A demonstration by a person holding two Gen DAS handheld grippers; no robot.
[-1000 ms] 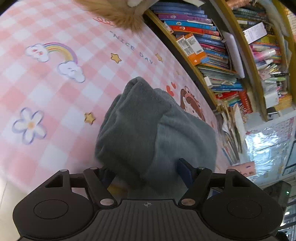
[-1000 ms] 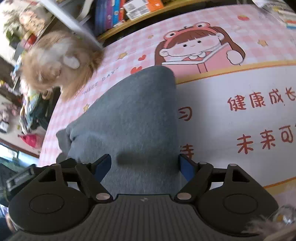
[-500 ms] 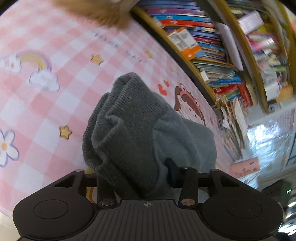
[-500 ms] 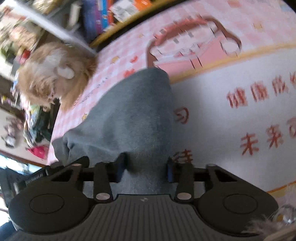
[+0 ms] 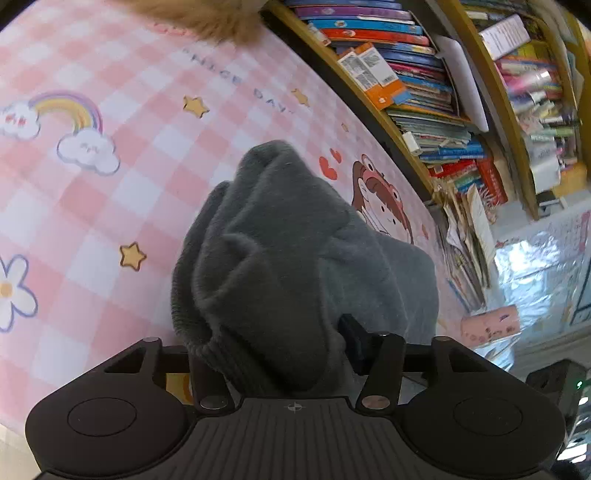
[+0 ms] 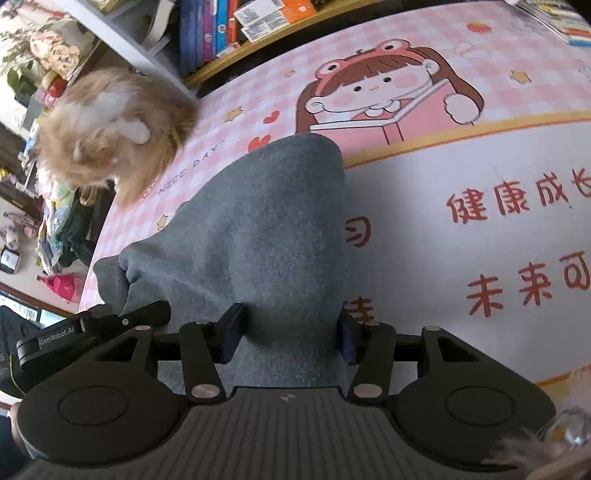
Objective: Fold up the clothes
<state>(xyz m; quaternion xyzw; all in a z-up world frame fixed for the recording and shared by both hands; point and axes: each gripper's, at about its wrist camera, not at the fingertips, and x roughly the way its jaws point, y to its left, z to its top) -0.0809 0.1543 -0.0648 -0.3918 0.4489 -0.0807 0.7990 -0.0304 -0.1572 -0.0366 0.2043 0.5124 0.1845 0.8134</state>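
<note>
A grey knit garment lies folded on the pink checked play mat. My left gripper is shut on a bunched ribbed end of it, and the cloth hides the left finger. In the right wrist view the same garment stretches away from me across the mat. My right gripper is shut on its near edge, cloth pinched between both blue pads. The left gripper's body shows at the left of the right wrist view, beside the garment's corner.
A fluffy ginger cat sits on the mat's far left edge; its fur shows at the top of the left wrist view. Bookshelves packed with books run along the mat's far side. Clutter lies on the floor to the left.
Both grippers were open around the garment a second ago and have closed on it. The left end of the cloth is now bunched and lifted.
</note>
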